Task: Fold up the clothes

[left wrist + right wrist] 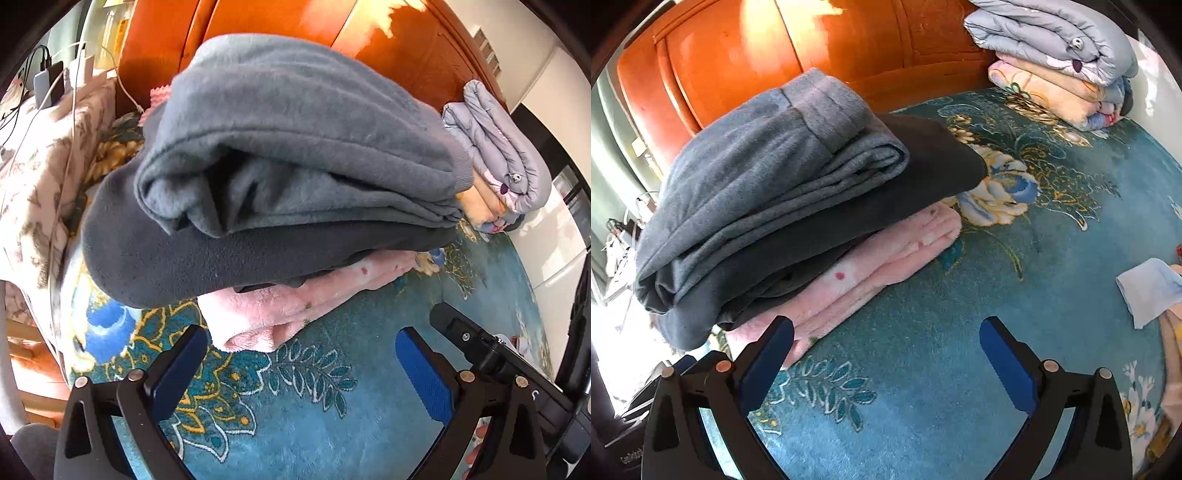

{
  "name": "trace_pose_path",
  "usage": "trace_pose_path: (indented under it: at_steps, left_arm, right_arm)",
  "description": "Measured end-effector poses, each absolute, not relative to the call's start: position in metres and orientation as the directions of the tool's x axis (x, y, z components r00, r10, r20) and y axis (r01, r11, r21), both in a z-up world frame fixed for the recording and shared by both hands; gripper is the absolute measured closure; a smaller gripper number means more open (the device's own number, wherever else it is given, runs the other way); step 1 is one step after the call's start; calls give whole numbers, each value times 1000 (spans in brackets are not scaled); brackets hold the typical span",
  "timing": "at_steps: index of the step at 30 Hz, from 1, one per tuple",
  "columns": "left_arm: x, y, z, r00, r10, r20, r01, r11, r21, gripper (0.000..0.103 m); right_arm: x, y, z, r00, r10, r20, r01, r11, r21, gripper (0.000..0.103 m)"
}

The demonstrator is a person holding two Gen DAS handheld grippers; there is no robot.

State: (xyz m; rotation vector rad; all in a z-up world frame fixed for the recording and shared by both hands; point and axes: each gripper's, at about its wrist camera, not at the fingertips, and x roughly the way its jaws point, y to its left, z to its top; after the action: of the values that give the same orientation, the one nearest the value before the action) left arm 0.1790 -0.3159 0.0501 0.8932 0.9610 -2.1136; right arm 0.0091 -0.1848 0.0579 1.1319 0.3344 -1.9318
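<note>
Folded stack done, both claws empty

Left gripper [299, 354] and right gripper [886, 350] gape wide over the blue blanket [923, 406]; next, reach the loose pale-blue cloth [1148, 288] at frame right, pinching one edge cleanly.

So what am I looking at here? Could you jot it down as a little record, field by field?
surface: teal floral blanket
main stack, top: folded grey-blue garment
main stack, middle: folded dark grey garment
main stack, bottom: folded pink fleece
second stack: folded quilts by the wooden headboard
loose item: pale blue cloth at the right edge
left gripper: open, empty, in front of the main stack
right gripper: open, empty; one finger at the pink fleece, contact unclear
</note>
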Motion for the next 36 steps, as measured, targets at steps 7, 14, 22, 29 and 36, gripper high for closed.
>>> trace_pose_path:
  at_steps: [7, 14, 22, 29, 36]
  left_arm:
    - [177, -317, 36, -543, -274, -794, 786, -498, -366, 0]
    - [181, -323, 29, -535, -270, -800, 804, -452, -385, 0]
    - [186, -322, 27, -530, -262, -807, 807, -447, -385, 0]
    - [187, -323, 27, -531, -257, -807, 808, -441, -390, 0]
    - [187, -323, 28, -534, -259, -805, 806, -443, -392, 0]
  right_arm:
    - [5, -184, 50, -237, -512, -825, 770, -617, 162, 2]
    - [5, -189, 44, -232, -508, -830, 775, -612, 158, 2]
    - [3, -192, 37, -226, -497, -838, 765, -623, 163, 2]
    - [4, -196, 38, -234, -494, -838, 775, -615, 146, 2]
    - [6, -201, 42, -247, -494, -834, 790, -601, 122, 2]
